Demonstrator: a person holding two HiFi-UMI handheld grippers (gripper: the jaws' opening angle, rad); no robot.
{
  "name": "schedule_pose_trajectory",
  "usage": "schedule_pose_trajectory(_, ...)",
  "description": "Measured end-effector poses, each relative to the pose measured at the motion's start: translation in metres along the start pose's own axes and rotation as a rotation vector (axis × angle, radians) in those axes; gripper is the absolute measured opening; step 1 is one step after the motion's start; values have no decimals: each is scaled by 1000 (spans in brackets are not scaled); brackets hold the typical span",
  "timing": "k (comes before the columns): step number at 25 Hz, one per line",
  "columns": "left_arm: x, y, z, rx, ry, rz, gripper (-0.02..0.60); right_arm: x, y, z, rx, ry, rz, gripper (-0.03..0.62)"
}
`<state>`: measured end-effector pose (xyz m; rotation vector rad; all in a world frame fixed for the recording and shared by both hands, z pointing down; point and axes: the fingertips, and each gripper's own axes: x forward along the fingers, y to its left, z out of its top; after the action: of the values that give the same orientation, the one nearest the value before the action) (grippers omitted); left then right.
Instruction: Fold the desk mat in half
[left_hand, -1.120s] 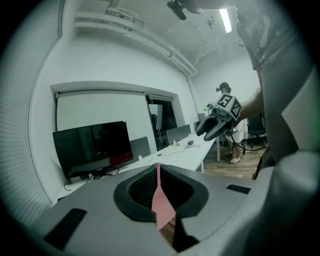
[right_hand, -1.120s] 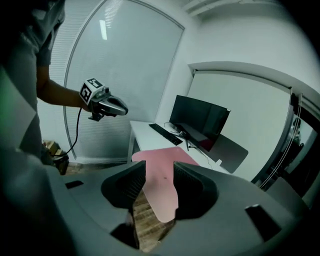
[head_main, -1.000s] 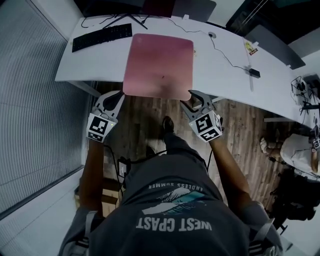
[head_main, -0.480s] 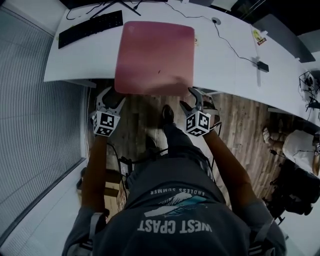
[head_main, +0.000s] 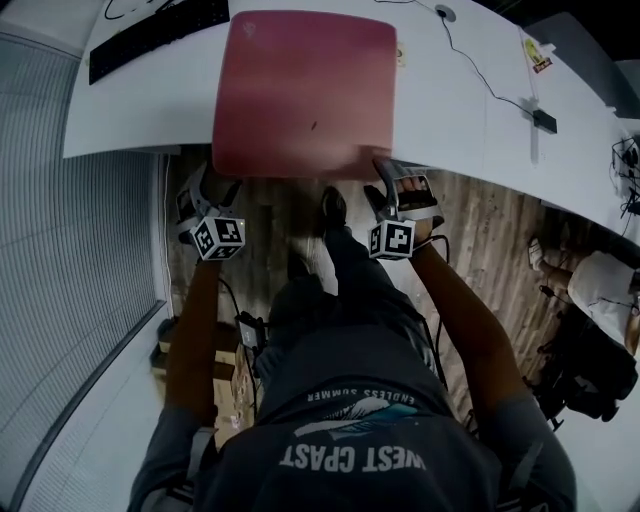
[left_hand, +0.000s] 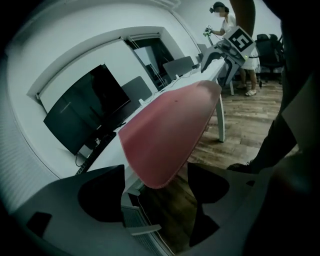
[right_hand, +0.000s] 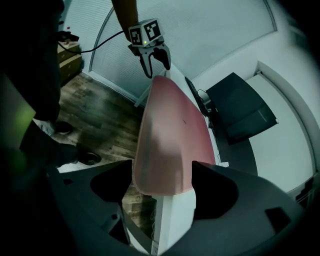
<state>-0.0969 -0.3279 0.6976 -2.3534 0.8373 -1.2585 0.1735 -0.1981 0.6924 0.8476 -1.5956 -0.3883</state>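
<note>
The desk mat (head_main: 305, 90) lies on the counter (head_main: 130, 110), overhanging its near edge. The left gripper (head_main: 207, 188) and right gripper (head_main: 398, 188) wait at its 2 near corners. Their jaws have just been opening and stand wide, pinching nothing. Bumping the overhang could slide the mat, and uneven bites would likely skew the fold.

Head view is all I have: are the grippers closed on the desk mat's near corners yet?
Observer: No. The left gripper is open, its jaws just spread wide; a corner of the desk mat sits in the gap, unpinched.
Operator: And the right?
Observer: The right gripper has just opened too; the other near corner lies between its jaws, not gripped.
Operator: What's past the mat?
Observer: A dark monitor stands beyond its far edge.
</note>
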Motion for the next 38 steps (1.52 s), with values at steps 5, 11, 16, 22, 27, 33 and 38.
schedule_pose_trajectory(5,13,-12,-5,57,20,23,393,14,16,-5,-88,5,-4,360)
schedule_pose_trajectory(11,21,-24,-8,64,9,29,393,23,14,-6,-117,1,-35,349)
schedule_pose_trajectory(16,14,-21,-4,76,-18,61,390,9,2,0,-100,-53,-67,233)
schedule_pose_trajectory(22,-5,-9,15,111,-67,93,331,-15,-34,14,-6,-127,-116,123)
schedule_pose_trajectory(27,-18,1,28,114,-79,94,310,-24,-71,20,85,-159,-163,94)
schedule_pose_trajectory(33,-36,24,44,80,-113,146,219,-28,-116,22,184,-165,-212,76)
schedule_pose_trajectory(38,-40,57,60,38,-144,198,153,-24,-152,21,227,-170,-244,75)
